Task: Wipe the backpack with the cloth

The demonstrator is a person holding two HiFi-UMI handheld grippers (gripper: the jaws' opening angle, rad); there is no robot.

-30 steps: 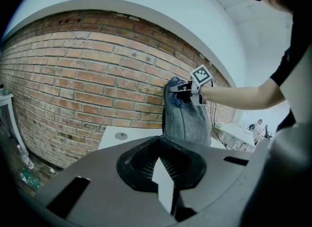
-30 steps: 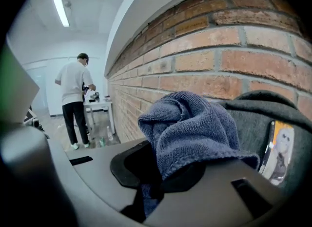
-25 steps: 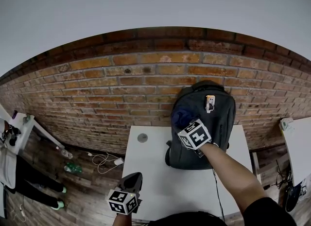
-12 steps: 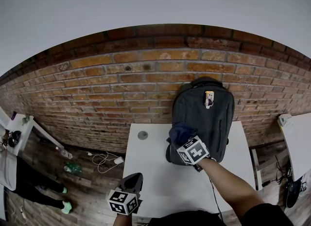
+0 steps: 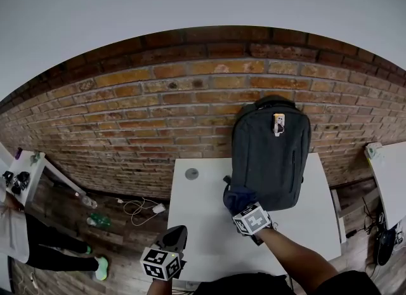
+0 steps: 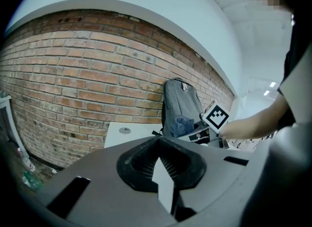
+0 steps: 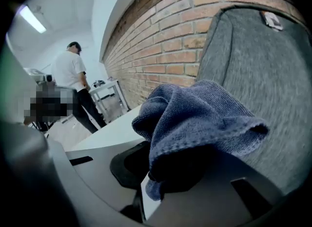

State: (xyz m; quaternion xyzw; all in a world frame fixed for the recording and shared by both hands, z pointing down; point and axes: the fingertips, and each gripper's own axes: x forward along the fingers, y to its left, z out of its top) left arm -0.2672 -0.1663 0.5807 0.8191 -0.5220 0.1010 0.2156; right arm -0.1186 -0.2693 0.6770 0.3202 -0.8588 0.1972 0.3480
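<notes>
A red brick wall (image 5: pixel 158 97) runs behind a white table (image 5: pixel 203 230) on a wooden floor. A dark grey backpack (image 5: pixel 269 154) stands upright at the far right of the table with its back against the bricks. A small tag (image 5: pixel 278 124) hangs near its top. A small round disc (image 5: pixel 191 173) lies on the table left of the backpack, well apart from it.

The right gripper (image 5: pixel 243 206) reaches in from the near side. Its jaws are clamped on a bunched blue cloth (image 5: pixel 239 197). The cloth is pressed against the near left corner of the backpack's front, low down by the base. In the right gripper view the cloth (image 7: pixel 195 118) bulges out over the jaws, with the grey backpack fabric (image 7: pixel 263 74) just behind it.

The left gripper (image 5: pixel 176 233) hangs over the near left edge of the table, well apart from the backpack. In the left gripper view its jaws are together with nothing between them.

A person in a white shirt (image 7: pixel 73 74) stands by another table on the left side of the room. Cables (image 5: pixel 136 206) lie on the floor left of the table.
</notes>
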